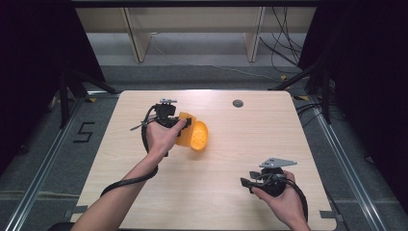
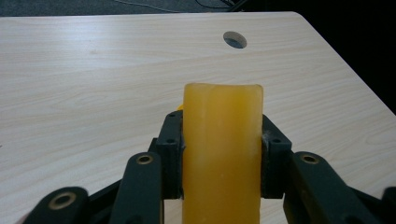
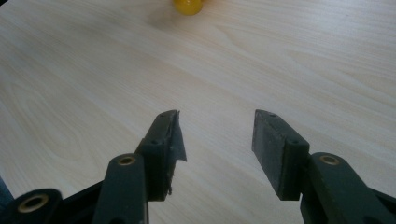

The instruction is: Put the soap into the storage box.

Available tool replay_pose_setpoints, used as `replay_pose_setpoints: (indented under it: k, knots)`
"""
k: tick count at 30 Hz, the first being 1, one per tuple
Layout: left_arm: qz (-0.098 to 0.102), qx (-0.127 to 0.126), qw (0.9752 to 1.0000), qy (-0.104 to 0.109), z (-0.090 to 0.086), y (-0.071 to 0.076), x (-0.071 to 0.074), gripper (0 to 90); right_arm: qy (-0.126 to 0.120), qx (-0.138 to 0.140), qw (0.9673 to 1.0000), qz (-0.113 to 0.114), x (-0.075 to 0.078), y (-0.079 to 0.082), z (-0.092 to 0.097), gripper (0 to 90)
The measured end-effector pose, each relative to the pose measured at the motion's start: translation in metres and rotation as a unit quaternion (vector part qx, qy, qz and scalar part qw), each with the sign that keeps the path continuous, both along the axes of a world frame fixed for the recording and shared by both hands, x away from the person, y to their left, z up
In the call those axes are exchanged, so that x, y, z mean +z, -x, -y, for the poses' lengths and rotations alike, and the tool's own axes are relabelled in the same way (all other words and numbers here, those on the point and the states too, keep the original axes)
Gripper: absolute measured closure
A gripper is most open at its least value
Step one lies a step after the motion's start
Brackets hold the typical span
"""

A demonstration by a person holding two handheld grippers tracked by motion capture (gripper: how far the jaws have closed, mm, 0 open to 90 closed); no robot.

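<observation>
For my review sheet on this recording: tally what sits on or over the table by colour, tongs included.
Orange: 1, the orange scoop, clamped at its handle by the left tongs.
Black: 2, the left tongs and the right tongs, whose jaws stand apart with nothing between them.
Total: 3, over the wooden table.

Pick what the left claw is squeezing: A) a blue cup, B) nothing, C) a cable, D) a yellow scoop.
D: the left claw has both pads pressed on the handle of the yellow scoop, seen from above and up close.
</observation>
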State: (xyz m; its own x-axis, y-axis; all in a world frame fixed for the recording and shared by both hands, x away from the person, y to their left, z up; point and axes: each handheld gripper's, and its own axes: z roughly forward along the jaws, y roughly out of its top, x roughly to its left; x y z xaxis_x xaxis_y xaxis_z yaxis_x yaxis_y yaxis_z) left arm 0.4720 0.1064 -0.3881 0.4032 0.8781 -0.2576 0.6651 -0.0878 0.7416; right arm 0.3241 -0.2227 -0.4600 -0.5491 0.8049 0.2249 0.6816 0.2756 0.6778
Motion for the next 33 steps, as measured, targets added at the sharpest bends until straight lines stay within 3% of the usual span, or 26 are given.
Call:
replay_pose_setpoints:
  k: [7,8,10,11,25,26,27,33]
  knots:
    - [-0.001,0.009,0.9999,0.009,0.006,-0.003,0.001,60.6,-0.004,0.01,0.9999,0.009,-0.002,-0.002,0.0,51.5]
    - [-0.003,0.008,0.9999,0.006,0.007,-0.004,0.0,60.6,0.002,-0.004,1.0,-0.001,-0.001,-0.001,0.0,51.5]
    - [-0.006,0.01,0.9999,0.008,0.009,-0.005,-0.001,60.6,-0.003,0.01,0.9999,0.009,-0.002,-0.002,0.0,51.5]
    - [-0.008,0.01,0.9999,0.007,0.01,-0.006,-0.002,60.6,-0.001,0.003,1.0,0.001,-0.002,-0.001,0.0,51.5]
    - [-0.028,0.021,0.9993,0.01,0.017,-0.013,-0.003,60.5,0.0,0.007,1.0,0.002,-0.001,-0.001,0.0,51.5]
    - [-0.028,0.024,0.9993,0.011,0.018,-0.014,-0.004,60.5,0.001,0.001,1.0,-0.009,0.0,0.0,0.0,51.5]
    - [-0.03,0.022,0.9992,0.01,0.017,-0.014,-0.004,60.5,0.001,0.008,1.0,0.002,-0.001,-0.001,0.001,51.5]
    - [-0.034,0.029,0.999,0.008,0.02,-0.017,-0.004,60.5,0.001,0.009,1.0,0.002,-0.001,0.0,0.0,51.5]
